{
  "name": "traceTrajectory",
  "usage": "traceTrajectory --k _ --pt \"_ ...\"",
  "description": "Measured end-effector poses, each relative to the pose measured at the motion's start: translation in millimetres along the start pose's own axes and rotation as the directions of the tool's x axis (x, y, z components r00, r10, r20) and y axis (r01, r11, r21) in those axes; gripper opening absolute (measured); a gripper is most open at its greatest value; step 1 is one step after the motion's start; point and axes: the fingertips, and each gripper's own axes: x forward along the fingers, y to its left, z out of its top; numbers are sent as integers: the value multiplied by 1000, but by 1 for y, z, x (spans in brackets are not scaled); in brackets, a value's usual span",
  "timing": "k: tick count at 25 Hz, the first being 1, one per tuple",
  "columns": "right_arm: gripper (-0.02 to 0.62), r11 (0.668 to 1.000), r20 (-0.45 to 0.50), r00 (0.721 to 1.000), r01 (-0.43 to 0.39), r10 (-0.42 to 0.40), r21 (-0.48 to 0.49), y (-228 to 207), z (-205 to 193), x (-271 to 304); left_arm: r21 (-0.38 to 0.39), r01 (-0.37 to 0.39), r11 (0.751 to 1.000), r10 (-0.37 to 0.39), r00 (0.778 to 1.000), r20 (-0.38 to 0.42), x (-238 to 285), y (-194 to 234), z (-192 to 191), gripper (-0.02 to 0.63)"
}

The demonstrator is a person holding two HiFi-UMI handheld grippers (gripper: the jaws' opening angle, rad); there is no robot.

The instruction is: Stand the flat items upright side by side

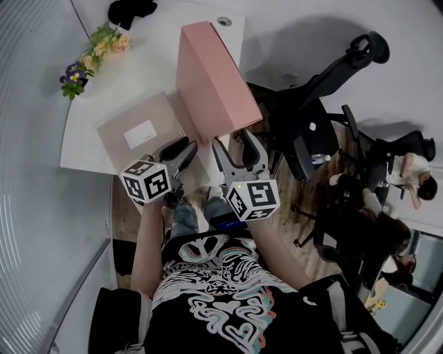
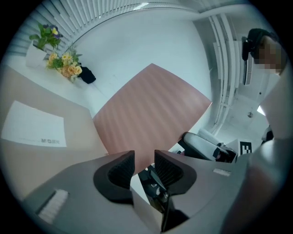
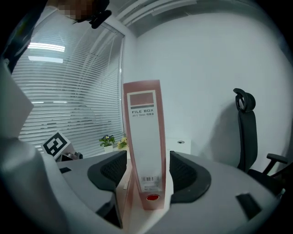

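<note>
While right gripper (image 3: 146, 169) straddles the upright file box (image 3: 143, 132) at the desk (image 1: 149, 59) front edge, jaws wide and unclamped, left gripper (image 2: 144, 164) sits part-open, empty.

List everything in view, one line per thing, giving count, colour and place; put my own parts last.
tall pink cardboard file box: one, pink, upright on the table
flat beige-pink file box: one, white label, lying left of the upright box
white table: one, white, ahead
flower bunch: one, yellow and purple, far left corner of the table
black soft item: one, black, far table edge
office chairs: at least two, black, right of the table
people: at least two, far right
left gripper: grey, jaws apart, empty
right gripper: grey, jaws apart, either side of the upright box's spine
</note>
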Motion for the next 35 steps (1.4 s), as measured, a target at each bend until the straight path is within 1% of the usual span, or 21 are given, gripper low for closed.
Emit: traceTrajectory --k 3,6,9,11,13,15,17,19,21,24,26,27,28,29,31,33,35 --pt "279 1000 -36 999 -27 27 -5 6 -15 -2 35 -74 997 74 997 29 -17 9 3 121" --pt "279 998 -81 995 -56 56 0 6 -30 -1 56 -150 987 147 988 48 -35 18 6 121" --pt "279 996 -115 989 -90 91 16 7 -42 1 51 -226 973 222 972 77 -58 25 6 121" --pt "279 991 -144 981 -134 132 -4 14 -51 -1 43 -280 959 274 957 99 -75 27 5 121" --pt "279 976 -191 964 -204 186 -76 29 -62 -4 39 -339 940 333 936 116 -94 32 2 121" --pt "272 946 -230 944 -278 236 -168 46 -73 -9 27 -399 917 392 910 136 -116 40 -1 121" --pt "268 916 -253 927 -333 276 -224 60 -81 -13 29 -463 886 454 878 150 -137 48 -6 121" --pt "265 894 -274 909 -380 313 -238 71 -87 -16 56 -529 847 517 843 150 -156 54 -11 122" --pt "272 875 -308 883 -428 353 -225 81 -95 -18 53 -577 815 565 812 149 -173 57 -18 125" --pt "282 847 -359 843 -490 400 -208 95 -109 -20 -3 -620 784 614 775 150 -195 61 -30 149" --pt "290 832 -394 822 -516 412 -207 102 -119 -19 -48 -636 770 636 760 137 -205 66 -40 185" --pt "295 827 -412 812 -525 414 -204 104 -124 -19 -77 -636 768 640 758 126 -208 69 -46 202" --pt "301 823 -430 802 -532 414 -201 105 -130 -20 -109 -629 770 638 762 113 -210 71 -53 224" --pt "307 820 -448 793 -537 412 -198 106 -135 -20 -145 -616 775 630 770 99 -210 73 -60 245" --pt "313 815 -482 778 -545 404 -197 108 -145 -20 -219 -574 789 601 795 81 -209 76 -73 282" --pt "316 808 -512 762 -555 397 -198 110 -153 -20 -286 -525 801 567 820 80 -205 81 -84 304" --pt "319 806 -532 748 -562 397 -189 112 -159 -21 -354 -483 801 538 839 74 -201 85 -95 329"
